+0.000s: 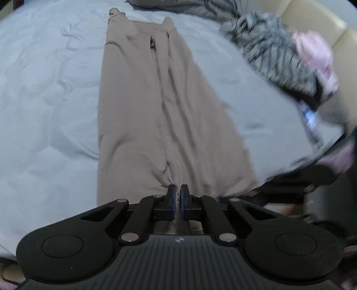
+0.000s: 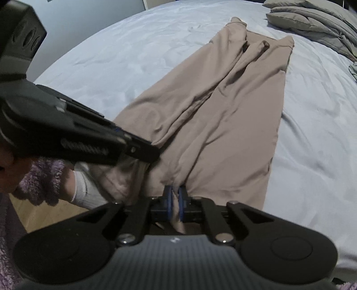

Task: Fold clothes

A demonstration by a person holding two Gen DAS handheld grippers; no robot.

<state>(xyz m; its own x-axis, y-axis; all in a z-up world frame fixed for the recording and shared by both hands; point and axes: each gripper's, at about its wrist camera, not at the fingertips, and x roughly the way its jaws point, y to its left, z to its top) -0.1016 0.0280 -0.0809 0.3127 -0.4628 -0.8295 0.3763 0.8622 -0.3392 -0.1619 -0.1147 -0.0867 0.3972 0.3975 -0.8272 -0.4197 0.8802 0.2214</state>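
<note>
A pair of beige trousers (image 1: 156, 107) lies lengthwise on the light blue bed sheet (image 1: 44, 100), waistband at the far end and leg ends toward me. My left gripper (image 1: 178, 189) is shut on the near edge of the trousers. In the right wrist view the trousers (image 2: 218, 107) stretch away, and my right gripper (image 2: 175, 190) is shut on their near edge too. The left gripper (image 2: 142, 149) also shows there, coming in from the left with its tip on the cloth's left near corner.
A grey striped garment (image 1: 267, 51) and a pink item (image 1: 316, 53) lie at the right of the bed. Grey pillows (image 2: 316, 20) sit at the far right. The bed edge, wooden floor (image 2: 44, 214) and my foot in a white sock (image 2: 87, 189) are at lower left.
</note>
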